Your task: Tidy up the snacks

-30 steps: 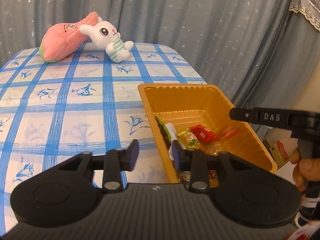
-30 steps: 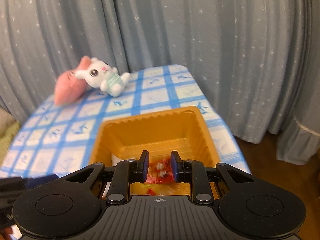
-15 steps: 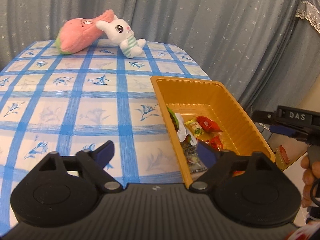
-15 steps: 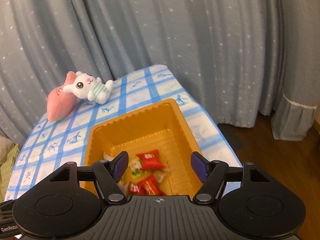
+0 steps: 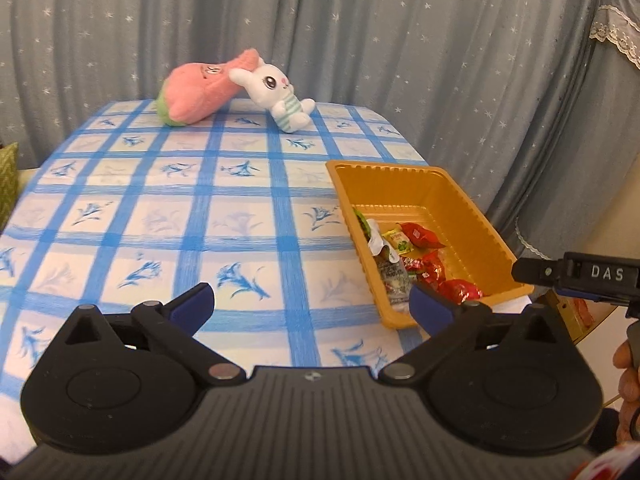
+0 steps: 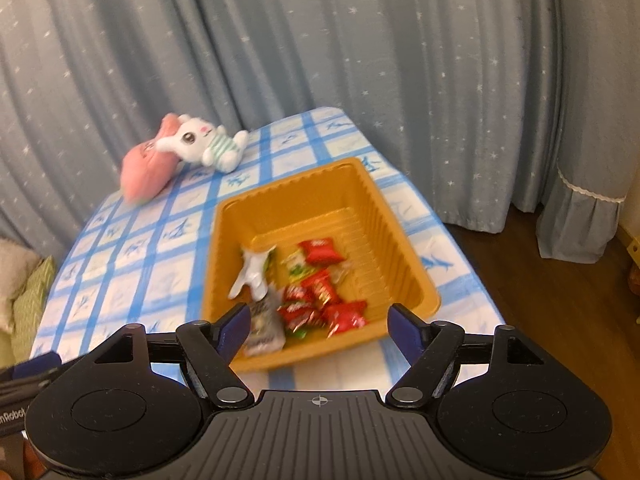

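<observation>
An orange plastic tray (image 5: 472,204) (image 6: 372,196) stands at the right edge of the table. It holds several snack packets: red ones (image 5: 422,236) (image 6: 320,250), a yellow-green one (image 5: 394,239) and a white one (image 6: 252,272). My left gripper (image 5: 310,306) is open and empty, held above the table to the left of the tray's near end. My right gripper (image 6: 318,322) is open and empty, above the tray's near end. Its body shows at the right of the left wrist view (image 5: 576,276).
The table has a blue-checked cloth (image 5: 180,216). A pink plush (image 5: 196,92) and a white rabbit plush (image 5: 276,94) lie at its far end. Grey starred curtains (image 5: 400,40) hang behind. The wooden floor (image 6: 560,280) lies to the right of the table.
Both grippers have opened wide and pulled back from the tray. The red packet that the right gripper held now lies in the tray.
</observation>
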### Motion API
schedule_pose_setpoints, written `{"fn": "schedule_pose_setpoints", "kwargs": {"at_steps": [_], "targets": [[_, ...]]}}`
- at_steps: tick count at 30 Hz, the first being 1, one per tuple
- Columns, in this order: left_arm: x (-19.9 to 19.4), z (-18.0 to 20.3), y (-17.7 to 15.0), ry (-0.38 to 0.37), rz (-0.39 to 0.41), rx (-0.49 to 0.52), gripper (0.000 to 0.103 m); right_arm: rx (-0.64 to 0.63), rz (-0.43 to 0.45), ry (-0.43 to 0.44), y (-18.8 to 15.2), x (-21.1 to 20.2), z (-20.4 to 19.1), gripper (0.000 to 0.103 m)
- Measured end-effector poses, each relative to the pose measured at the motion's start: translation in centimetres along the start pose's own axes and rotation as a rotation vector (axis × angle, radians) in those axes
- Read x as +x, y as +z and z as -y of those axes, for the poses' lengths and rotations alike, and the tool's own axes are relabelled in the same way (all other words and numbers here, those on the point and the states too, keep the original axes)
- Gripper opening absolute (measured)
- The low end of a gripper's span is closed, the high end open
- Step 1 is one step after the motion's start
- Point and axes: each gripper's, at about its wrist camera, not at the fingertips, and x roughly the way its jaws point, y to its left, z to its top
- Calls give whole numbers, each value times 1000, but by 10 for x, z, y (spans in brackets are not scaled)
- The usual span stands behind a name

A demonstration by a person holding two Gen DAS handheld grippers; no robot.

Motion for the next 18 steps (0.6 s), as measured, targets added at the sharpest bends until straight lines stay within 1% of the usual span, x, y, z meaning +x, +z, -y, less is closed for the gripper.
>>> {"fn": "schedule_pose_setpoints", "kwargs": {"at_steps": [5,9,14,18], "targets": [[-23,-3,-9,20,-11,-7,103,-57,-9,3,-15,-21,-19,79],[-41,-5,-17,29,-14,-14,103,-80,-8,6,-26,-36,-29,81],[-60,-4,-25,36,-7,-21,103,-141,5,-20,-39,-55,-39,83],[-72,-4,-30,31,-10,-37,103,-157,14,-28,-50,-69,-43,83]]}}
